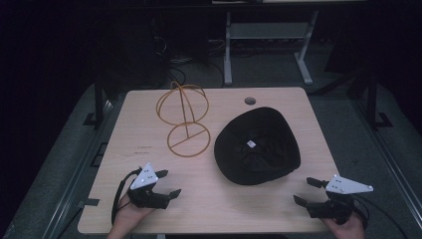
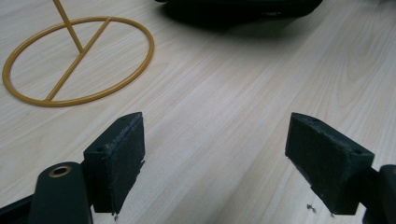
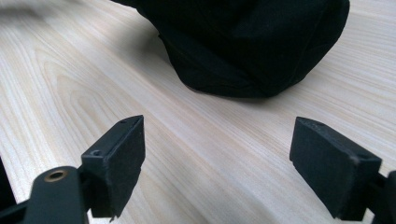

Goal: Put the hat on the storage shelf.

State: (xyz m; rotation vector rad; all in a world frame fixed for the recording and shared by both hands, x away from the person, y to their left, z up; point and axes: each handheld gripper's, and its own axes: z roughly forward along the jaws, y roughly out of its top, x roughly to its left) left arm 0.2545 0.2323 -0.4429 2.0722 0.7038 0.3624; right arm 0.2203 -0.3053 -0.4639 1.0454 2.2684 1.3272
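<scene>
From above, a black cap (image 1: pixel 258 145) lies upside down at the right middle of the worktop (image 1: pixel 149 209), just beside a yellow wire hat stand (image 1: pixel 184 119) on its left, while the left hand-held gripper (image 1: pixel 168 183) and the right hand-held gripper (image 1: pixel 304 191) wait near the front edge, both released and empty. Along the left hand-held gripper (image 2: pixel 215 163) the stand's ring base (image 2: pixel 116 79) shows but its dome is cut off; I'd steady that base first. Along the right hand-held gripper (image 3: pixel 217 165) the cap (image 3: pixel 252 42) lies close ahead, its brim hard to tell in the black folds, so I'd pinch the near rim.
</scene>
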